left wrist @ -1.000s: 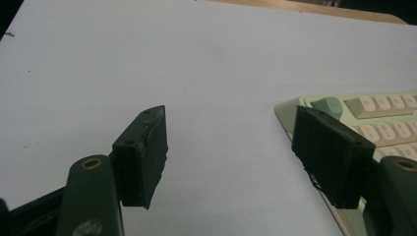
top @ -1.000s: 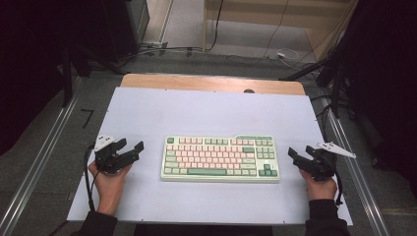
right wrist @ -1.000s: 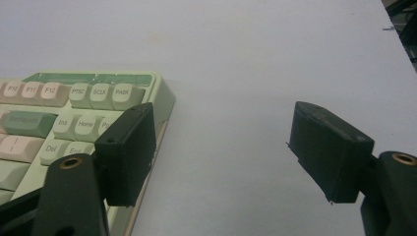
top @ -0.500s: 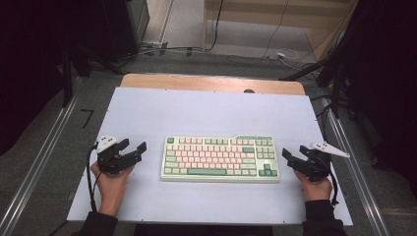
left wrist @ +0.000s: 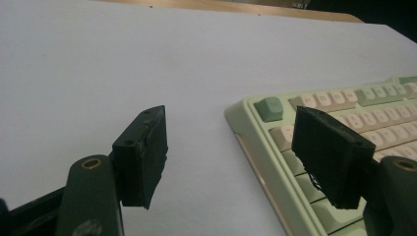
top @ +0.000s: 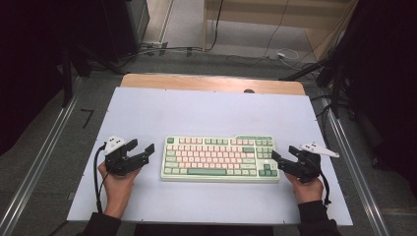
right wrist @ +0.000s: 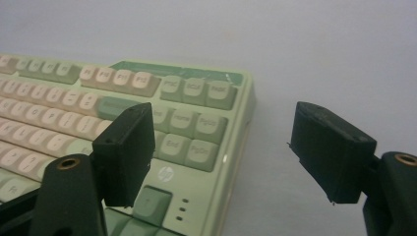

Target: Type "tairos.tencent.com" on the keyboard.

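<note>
A pale green keyboard [top: 221, 157] with pink and green keys lies in the middle of the white table sheet [top: 206, 113]. My left gripper [top: 144, 145] rests just off its left end, jaws open and pointing at it, nothing between them. In the left gripper view the left gripper [left wrist: 231, 140] frames the keyboard's [left wrist: 324, 101] near left corner. My right gripper [top: 282, 152] sits at the right end, jaws open and empty. In the right gripper view the right gripper [right wrist: 226, 147] straddles the right edge of the keyboard [right wrist: 74, 98], one jaw above the keys.
A strip of bare wooden tabletop [top: 211, 83] shows behind the sheet. Metal rails [top: 39, 162] run along both sides of the table. Cables [top: 275, 51] lie on the floor beyond. Dark equipment stands at the left and right.
My right gripper has slid left, closer to the keyboard's right end. The left gripper has barely shifted. The keyboard has stayed put.
</note>
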Demonstrator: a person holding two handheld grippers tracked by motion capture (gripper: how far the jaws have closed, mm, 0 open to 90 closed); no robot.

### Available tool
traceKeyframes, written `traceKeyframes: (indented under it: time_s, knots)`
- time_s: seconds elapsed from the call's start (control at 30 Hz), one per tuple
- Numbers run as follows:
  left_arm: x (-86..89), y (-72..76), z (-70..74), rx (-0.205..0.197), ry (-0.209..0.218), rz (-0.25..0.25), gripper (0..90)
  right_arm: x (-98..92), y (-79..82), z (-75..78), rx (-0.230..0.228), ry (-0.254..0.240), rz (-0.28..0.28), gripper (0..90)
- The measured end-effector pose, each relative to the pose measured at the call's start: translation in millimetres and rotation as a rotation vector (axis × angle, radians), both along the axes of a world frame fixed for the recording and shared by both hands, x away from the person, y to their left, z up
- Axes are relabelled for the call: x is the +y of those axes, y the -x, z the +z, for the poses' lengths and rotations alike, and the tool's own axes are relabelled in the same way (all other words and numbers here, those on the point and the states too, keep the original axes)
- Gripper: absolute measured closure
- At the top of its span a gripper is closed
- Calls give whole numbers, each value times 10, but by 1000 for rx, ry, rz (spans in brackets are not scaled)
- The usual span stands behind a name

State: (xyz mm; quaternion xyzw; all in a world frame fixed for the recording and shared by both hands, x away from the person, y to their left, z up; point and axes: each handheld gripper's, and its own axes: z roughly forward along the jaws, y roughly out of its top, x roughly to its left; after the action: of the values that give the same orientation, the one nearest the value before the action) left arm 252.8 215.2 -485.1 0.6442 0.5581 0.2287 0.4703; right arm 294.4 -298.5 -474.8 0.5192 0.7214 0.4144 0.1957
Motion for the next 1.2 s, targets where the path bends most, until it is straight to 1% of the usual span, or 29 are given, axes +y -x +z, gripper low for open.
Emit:
traceKeyframes:
  time_s: [0.03, 0.1, 0.17, 0.2, 0.23, 0.27, 0.3, 0.33, 0.37, 0.4, 0.43, 0.47, 0.53, 0.57, 0.6, 0.63, 0.67, 0.7, 0.73, 0.8, 0.83, 0.97, 1.0, 1.03, 1.07, 1.1, 1.2]
  knots:
    - [-22, -2, 3, -1, 6, -5, 292, 59, 3, -4, 2, 6, 21, 212]
    - [-63, -14, 9, 4, 11, -24, 287, 88, 3, -6, 8, 5, 31, 201]
    - [-116, -22, 15, 4, 20, -44, 281, 168, 2, -6, 20, -1, 54, 174]
    - [-180, -26, 32, -2, 18, -62, 279, 191, 7, -1, 22, -5, 59, 164]
    - [-180, -26, 32, -2, 18, -62, 272, 213, 13, 5, 22, -9, 61, 159]
    - [-251, -30, 51, -11, 11, -82, 269, 234, 20, 11, 19, -11, 66, 154]
    - [-251, -30, 51, -11, 11, -82, 268, 253, 29, 16, 20, -13, 69, 149]
    - [-316, -33, 67, -13, 7, -102, 268, 274, 39, 19, 20, -16, 70, 149]
    - [-316, -33, 67, -13, 7, -102, 268, 294, 46, 21, 19, -16, 76, 148]
    - [-347, -37, 72, -15, 9, -115, 268, 294, 46, 21, 19, -16, 76, 148]
    - [-410, -48, 75, -12, 0, -137, 269, 335, 67, 24, 17, -18, 83, 149]
    - [-410, -48, 75, -12, 0, -137, 270, 335, 67, 24, 17, -18, 83, 149]
    - [-473, -62, 73, -5, -14, -155, 280, 373, 84, 24, 14, -20, 91, 149]
    - [-501, -66, 70, -5, -23, -168, 327, 407, 99, 24, 10, -20, 100, 149]
    - [-530, -72, 66, -7, -28, -183, 327, 407, 99, 24, 10, -20, 100, 149]
    - [-588, -87, 63, -10, -33, -206, 383, 438, 110, 23, 9, -15, 107, 149]
    - [-588, -87, 63, -10, -33, -206, 413, 450, 113, 21, 11, -13, 108, 149]
    - [-623, -99, 61, -11, -31, -219, 447, 459, 113, 17, 11, -8, 112, 149]
    - [-695, -124, 59, -13, -35, -242, 480, 465, 114, 14, 12, -4, 114, 149]
    - [-773, -150, 57, -7, -44, -264, 545, 465, 113, 10, 11, 0, 114, 149]
    - [-773, -150, 57, -7, -44, -264, 588, 462, 114, 10, 11, 0, 113, 149]
    - [-943, -214, 36, -1, -57, -307, 783, 453, 110, 4, 14, 2, 108, 150]
    - [-943, -214, 36, -1, -57, -307, 821, 453, 110, 4, 14, 2, 108, 150]
    - [-965, -229, 32, 2, -60, -309, 821, 454, 110, 2, 16, 3, 108, 150]
    - [-983, -245, 29, 12, -58, -315, 871, 457, 109, -2, 15, 5, 109, 151]
    - [-1017, -276, 20, 31, -61, -323, 900, 465, 110, -6, 17, 11, 111, 151]
    - [-1041, -299, 6, 37, -60, -334, 900, 473, 110, -10, 16, 17, 115, 151]
